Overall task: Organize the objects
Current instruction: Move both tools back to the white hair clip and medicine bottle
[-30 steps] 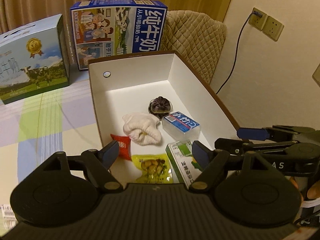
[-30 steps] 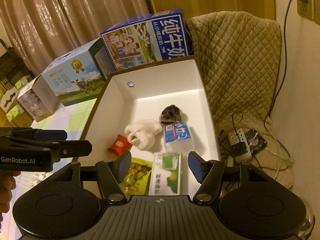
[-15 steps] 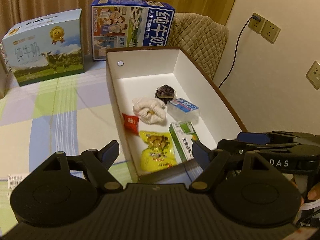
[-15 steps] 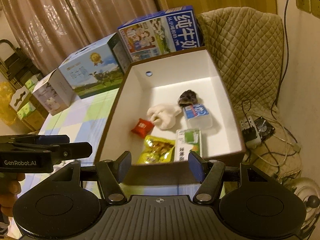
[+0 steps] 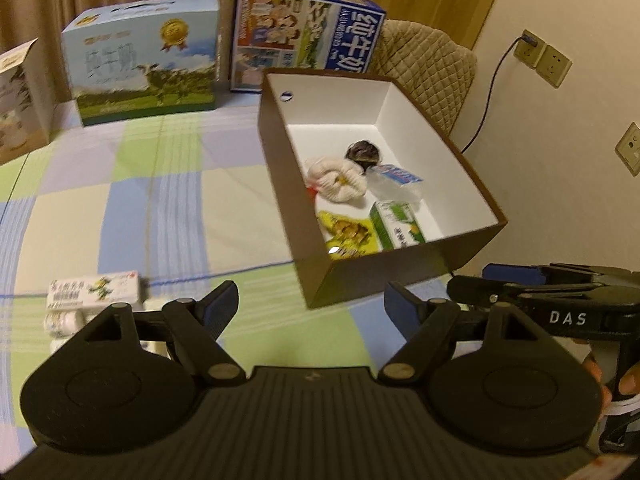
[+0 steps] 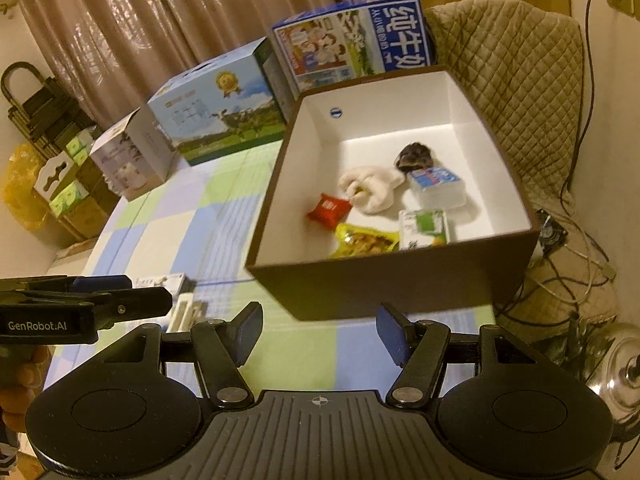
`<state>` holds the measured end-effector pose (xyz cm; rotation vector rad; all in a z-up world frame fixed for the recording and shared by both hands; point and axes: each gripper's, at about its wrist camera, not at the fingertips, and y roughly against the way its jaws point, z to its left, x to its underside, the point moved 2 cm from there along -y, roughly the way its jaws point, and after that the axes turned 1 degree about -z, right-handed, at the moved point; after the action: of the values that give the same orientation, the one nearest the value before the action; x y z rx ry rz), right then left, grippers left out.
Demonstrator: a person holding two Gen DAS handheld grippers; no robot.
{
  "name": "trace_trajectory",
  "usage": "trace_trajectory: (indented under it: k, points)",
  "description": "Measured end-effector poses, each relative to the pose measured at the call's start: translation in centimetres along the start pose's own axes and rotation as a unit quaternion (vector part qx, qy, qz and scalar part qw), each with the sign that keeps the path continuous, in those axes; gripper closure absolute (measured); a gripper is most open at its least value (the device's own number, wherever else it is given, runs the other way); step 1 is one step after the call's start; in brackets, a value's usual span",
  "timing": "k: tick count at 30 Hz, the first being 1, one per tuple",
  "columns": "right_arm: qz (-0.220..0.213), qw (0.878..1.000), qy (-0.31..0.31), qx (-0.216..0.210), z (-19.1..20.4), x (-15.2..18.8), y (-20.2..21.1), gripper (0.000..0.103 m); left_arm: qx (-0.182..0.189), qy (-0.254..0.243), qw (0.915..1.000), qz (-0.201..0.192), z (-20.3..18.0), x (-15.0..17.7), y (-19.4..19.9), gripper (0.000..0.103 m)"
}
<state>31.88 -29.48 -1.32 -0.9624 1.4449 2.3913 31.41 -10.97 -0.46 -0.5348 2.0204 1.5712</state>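
A brown box with white inside (image 5: pixel 400 276) (image 6: pixel 384 280) sits on the checked tablecloth. Inside lie a cream cloth bundle (image 5: pixel 338 176) (image 6: pixel 370 190), a dark round object (image 5: pixel 362 151) (image 6: pixel 412 156), a clear tissue pack with blue label (image 5: pixel 396 180) (image 6: pixel 438 188), a green-white carton (image 5: pixel 394 224) (image 6: pixel 424 226), a yellow snack bag (image 5: pixel 350 236) (image 6: pixel 366 242) and a red packet (image 6: pixel 329 209). My left gripper (image 5: pixel 310 300) is open and empty, short of the box's near corner. My right gripper (image 6: pixel 320 326) is open and empty, in front of the box's near wall. A small white medicine box (image 5: pixel 94 290) (image 6: pixel 162 282) lies on the cloth at the left.
Two milk cartons (image 5: pixel 146 76) (image 5: pixel 308 34) and a white box (image 6: pixel 128 156) stand at the table's back. A quilted chair (image 6: pixel 520 80) is behind the brown box. Cables and a fan (image 6: pixel 554 232) lie on the floor at the right. More small white items (image 5: pixel 64 322) lie by the medicine box.
Both grippers have pulled back from over the box toward the near side of the table. The whole box and the medicine box at the left have come into view.
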Motion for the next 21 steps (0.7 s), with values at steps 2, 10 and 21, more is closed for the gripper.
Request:
trace_trajectory:
  k: [2, 10, 21]
  points:
    - [0.007, 1.000, 0.000, -0.003, 0.7, 0.7, -0.2, 0.043, -0.005, 0.006, 1.0000, 0.002, 0.9, 0.8, 0.6, 0.026]
    - [0.041, 0.999, 0.017, -0.021, 3.9, 3.4, -1.8, 0.043, -0.034, 0.041, 0.9985, 0.013, 5.0, 3.9, 2.8, 0.026]
    - [0.082, 0.995, 0.038, -0.039, 7.9, 5.6, -5.3, 0.043, -0.081, 0.091, 0.9921, 0.029, 10.8, 7.6, 4.5, 0.026]
